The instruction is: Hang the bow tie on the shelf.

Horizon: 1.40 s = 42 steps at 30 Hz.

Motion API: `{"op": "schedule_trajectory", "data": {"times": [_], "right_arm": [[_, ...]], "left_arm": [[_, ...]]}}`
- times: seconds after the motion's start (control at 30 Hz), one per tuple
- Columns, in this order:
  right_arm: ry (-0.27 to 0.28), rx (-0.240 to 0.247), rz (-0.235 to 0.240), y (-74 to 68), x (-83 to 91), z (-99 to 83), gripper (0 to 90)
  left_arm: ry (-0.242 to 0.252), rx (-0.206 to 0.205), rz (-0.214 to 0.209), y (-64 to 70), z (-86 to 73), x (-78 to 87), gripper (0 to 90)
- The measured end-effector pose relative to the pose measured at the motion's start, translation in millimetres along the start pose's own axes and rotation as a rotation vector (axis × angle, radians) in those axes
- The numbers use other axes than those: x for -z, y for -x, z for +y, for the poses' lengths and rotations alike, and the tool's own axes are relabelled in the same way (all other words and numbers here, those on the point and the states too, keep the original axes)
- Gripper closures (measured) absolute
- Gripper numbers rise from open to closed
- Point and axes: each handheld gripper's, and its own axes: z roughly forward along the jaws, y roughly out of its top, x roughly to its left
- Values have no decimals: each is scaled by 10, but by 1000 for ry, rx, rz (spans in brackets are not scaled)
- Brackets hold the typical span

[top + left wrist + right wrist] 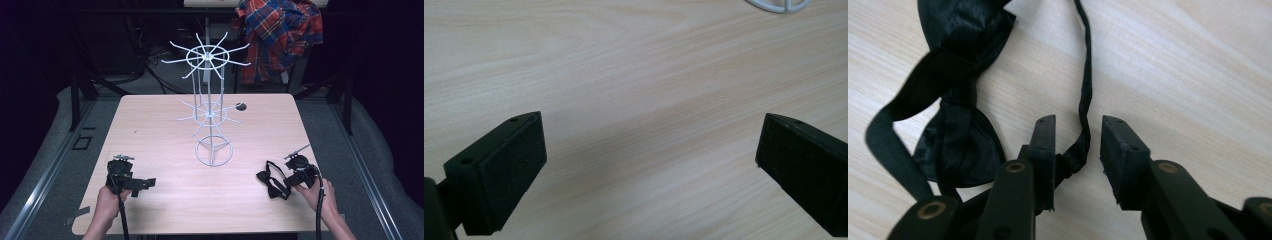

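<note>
- While I watch from the high view, a pale wooden table (165, 200) carries a white wire display stand (213, 112) near its middle, closer to the far edge.
- My right gripper (294, 176) sits near the table's right edge, toward the near corner, held by a hand (315, 192).
- I see a black bow tie (272, 183) lying flat on the wood just beside that gripper, on its inner side.
- From the right gripper view, the bow tie (955, 115) spreads to the left, and its thin strap (1085, 85) runs down between the right gripper's (1077, 145) two jaws.
- Those jaws stand a little apart around the strap; one seems to touch it, the other shows a gap, so they are not clamped on it.
- My left gripper (140, 183) rests near the near left corner, in the other hand (107, 200).
- From the left gripper view, its jaws are spread wide over bare wood, holding nothing.
- A plaid shirt (280, 32) hangs beyond the far edge.
</note>
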Motion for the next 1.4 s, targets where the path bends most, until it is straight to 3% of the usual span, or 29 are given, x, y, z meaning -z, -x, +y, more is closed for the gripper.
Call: {"op": "schedule_trajectory", "data": {"times": [0.27, 0.6, 0.67, 0.83, 0.97, 1.23, 1.4], "right_arm": [[-17, 38, -38, -50, -18, 2, 887], [63, 63, -78, -87, 151, 9, 899], [117, 94, -101, -113, 257, 2, 900], [188, 111, -122, -141, 399, 5, 900], [205, 126, -145, -157, 474, 35, 900], [275, 144, -141, -236, 561, 137, 900], [315, 187, -157, -353, 660, 239, 900]], "left_arm": [[-1, -5, 5, 2, -1, -3, 0], [-1, -4, 5, 9, 1, 7, 0], [-1, -9, 1, 16, 7, 1, 0], [-6, -13, 2, 18, 12, -10, 0], [-6, -5, 8, 14, 4, -6, 0], [-3, -2, 11, 12, -3, -5, 0], [-5, -3, 9, 9, -4, -5, 0]]}}
